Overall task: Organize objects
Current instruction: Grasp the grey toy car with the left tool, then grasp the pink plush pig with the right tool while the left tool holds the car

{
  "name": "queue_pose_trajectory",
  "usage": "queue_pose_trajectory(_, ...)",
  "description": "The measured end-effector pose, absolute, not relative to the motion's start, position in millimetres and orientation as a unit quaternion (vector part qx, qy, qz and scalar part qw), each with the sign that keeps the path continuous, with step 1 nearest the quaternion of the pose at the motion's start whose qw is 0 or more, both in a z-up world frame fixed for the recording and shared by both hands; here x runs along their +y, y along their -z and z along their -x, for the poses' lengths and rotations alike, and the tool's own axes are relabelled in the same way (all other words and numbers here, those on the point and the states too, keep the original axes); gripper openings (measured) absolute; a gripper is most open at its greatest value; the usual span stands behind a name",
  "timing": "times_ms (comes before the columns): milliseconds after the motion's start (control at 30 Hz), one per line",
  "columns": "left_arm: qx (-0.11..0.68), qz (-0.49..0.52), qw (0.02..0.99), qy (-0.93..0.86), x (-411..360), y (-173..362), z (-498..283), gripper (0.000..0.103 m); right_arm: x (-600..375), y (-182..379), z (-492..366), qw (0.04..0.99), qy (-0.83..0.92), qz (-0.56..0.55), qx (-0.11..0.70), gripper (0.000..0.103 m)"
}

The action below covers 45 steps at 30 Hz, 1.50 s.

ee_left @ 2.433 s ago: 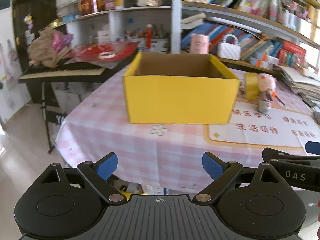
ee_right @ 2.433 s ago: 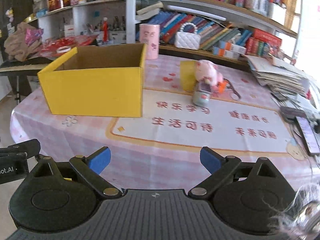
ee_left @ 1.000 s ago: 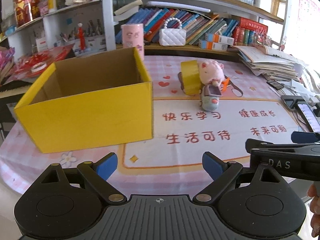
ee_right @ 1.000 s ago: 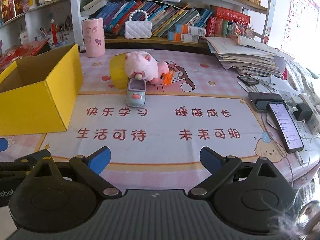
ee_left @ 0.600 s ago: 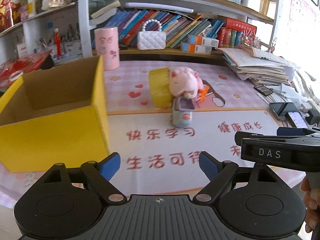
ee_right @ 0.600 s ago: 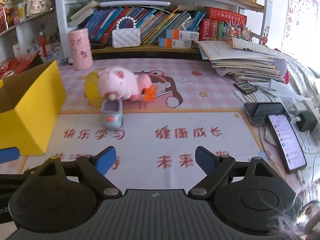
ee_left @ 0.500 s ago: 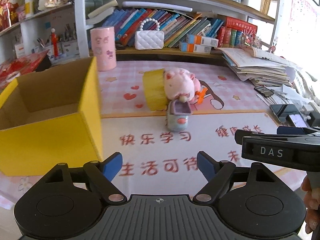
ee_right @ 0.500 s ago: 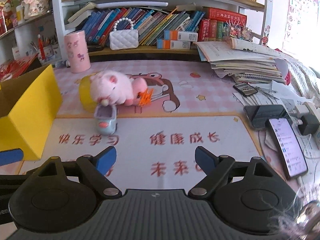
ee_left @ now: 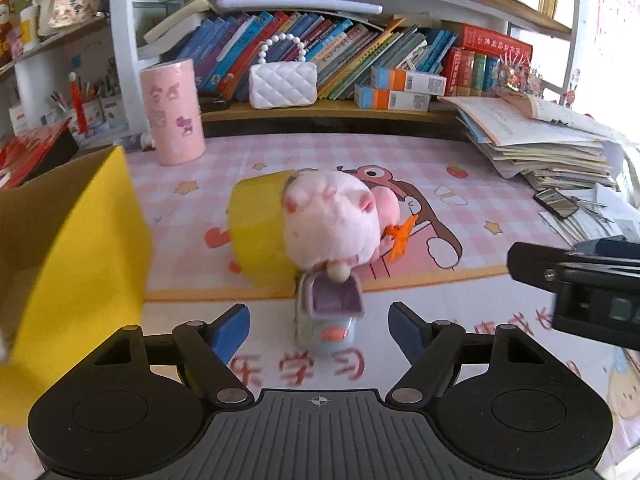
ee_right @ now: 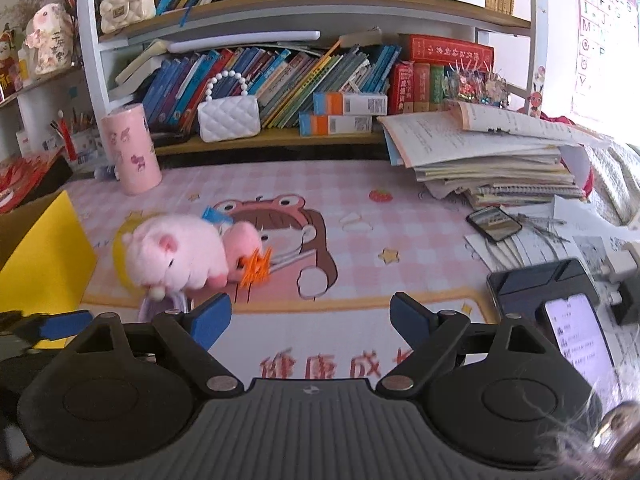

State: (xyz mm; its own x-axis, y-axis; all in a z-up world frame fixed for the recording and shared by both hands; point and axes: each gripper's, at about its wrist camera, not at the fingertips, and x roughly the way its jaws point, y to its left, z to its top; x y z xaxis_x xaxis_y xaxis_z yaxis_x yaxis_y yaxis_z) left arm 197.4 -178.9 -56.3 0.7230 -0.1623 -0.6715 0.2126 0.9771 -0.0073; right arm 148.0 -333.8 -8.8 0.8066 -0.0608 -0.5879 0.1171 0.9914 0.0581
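Note:
A small pale-blue toy car [ee_left: 328, 314] sits on the pink mat, right between the blue pads of my left gripper [ee_left: 318, 326]. Its jaws are closing, with a gap still on both sides of the car. Behind the car a pink plush pig [ee_left: 332, 220] leans on a yellow roll [ee_left: 256, 236], beside an orange piece [ee_left: 400, 236]. The open yellow box [ee_left: 76, 264] stands at the left. My right gripper [ee_right: 310, 316] is open over bare mat, with the plush pig [ee_right: 176, 256] ahead on its left. Its left finger hides most of the toy car [ee_right: 158, 308].
A pink canister [ee_left: 172, 116] and a white purse [ee_left: 284, 82] stand by the bookshelf at the back. A stack of books and papers [ee_right: 500, 156] and two phones [ee_right: 572, 320] [ee_right: 494, 222] lie at the right. A finger of my right gripper [ee_left: 560, 276] juts in from the right.
Both grippers have moved right and closer to the toys, and the yellow box has slid to the left edge. The left jaws have narrowed, and the toy car now lies between them.

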Motion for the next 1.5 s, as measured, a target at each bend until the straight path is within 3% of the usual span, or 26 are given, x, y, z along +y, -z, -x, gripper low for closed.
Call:
queue_pose_trajectory(133,0.366,-0.042,0.925,0.097,-191,65,-215,0.077,-341,5,-159,0.951,0.037,-0.040,0.303,0.087)
queue_pose_trajectory(300,0.381,-0.047,0.919,0.094,-200,78,-231,0.070,-350,2,-167,0.953,0.034,-0.035,0.298,0.087)
queue_pose_trajectory(467,0.391,-0.048,0.915,0.086,-198,86,-237,0.041,-354,3,-172,0.952,0.028,-0.036,0.302,0.088)
queue_pose_trajectory(1100,0.414,0.025,0.907,0.072,-116,55,-156,0.041,-287,27,-199,0.932,-0.090,-0.060,0.346,0.094)
queue_pose_trajectory(1367,0.404,0.045,0.912,0.051,-91,48,-138,0.041,-237,45,-210,0.935,-0.120,0.087,0.323,0.098)
queue_pose_trajectory(1500,0.395,0.040,0.916,0.061,-90,43,-131,0.041,-224,58,-225,0.928,-0.111,0.156,0.320,0.091)
